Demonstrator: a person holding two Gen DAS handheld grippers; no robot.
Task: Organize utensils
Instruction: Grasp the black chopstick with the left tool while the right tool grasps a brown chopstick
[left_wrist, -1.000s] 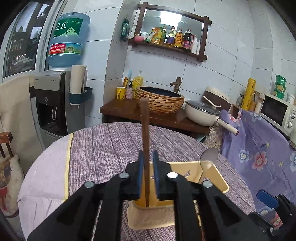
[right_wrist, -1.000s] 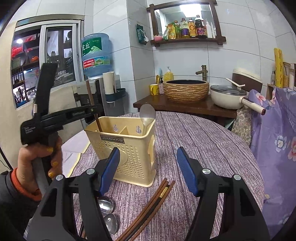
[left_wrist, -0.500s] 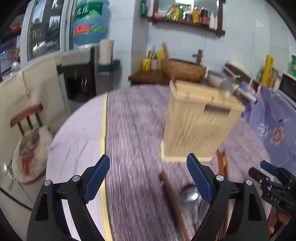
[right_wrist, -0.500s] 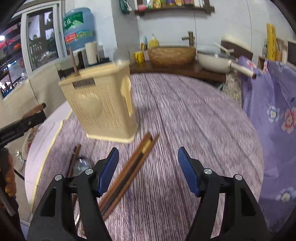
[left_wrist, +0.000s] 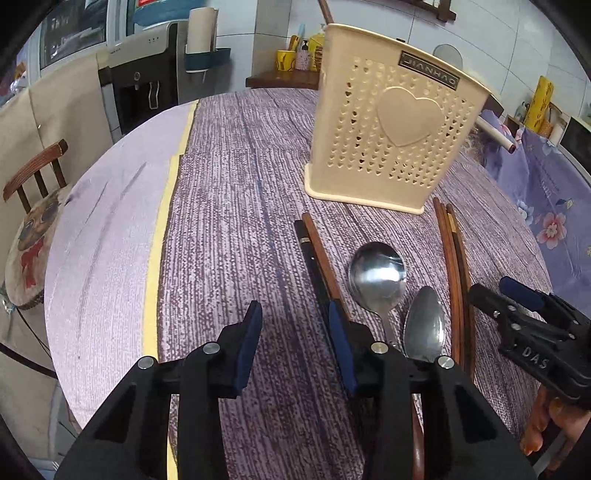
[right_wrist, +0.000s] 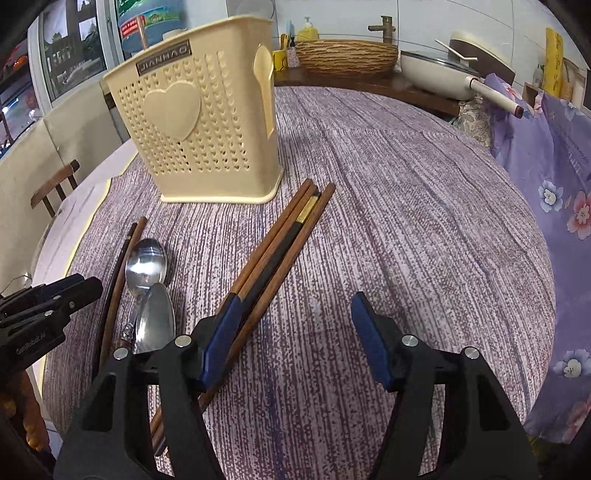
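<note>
Both grippers have dropped from above the holder toward the tabletop since a second ago, and the brown chopstick the left one then pinched is out of its grip. The left gripper (left_wrist: 293, 330), at the lower centre of its own view, has just been closing yet grasps nothing; only purple cloth shows between its blue pads (left_wrist: 248, 345). The right gripper (right_wrist: 295, 332) has narrowed slightly and is likewise released, hanging over bare cloth at lower centre.

The cream perforated plastic utensil holder with a raised heart (left_wrist: 391, 122) stands upright at the upper right of the left view, on the round table under a purple striped cloth (left_wrist: 229, 192). A brown stick pokes above its rim at the top of the frame. Below it, centre right, lie two steel spoons (left_wrist: 376, 275), bowls toward the holder, the nearer overlapping the other's handle. A black and a brown chopstick (left_wrist: 314, 251) lie together just left of the spoons, their near ends hidden by the left gripper's right finger. A bundle of brown chopsticks (left_wrist: 452, 266) lies just right of the spoons; in the right view one black stick shows within it and its near ends pass under that gripper's left finger.

At the left edge stands a wooden chair with a printed cushion (left_wrist: 29, 221). A cream pan with a long handle (right_wrist: 439, 75) sits upper right.
</note>
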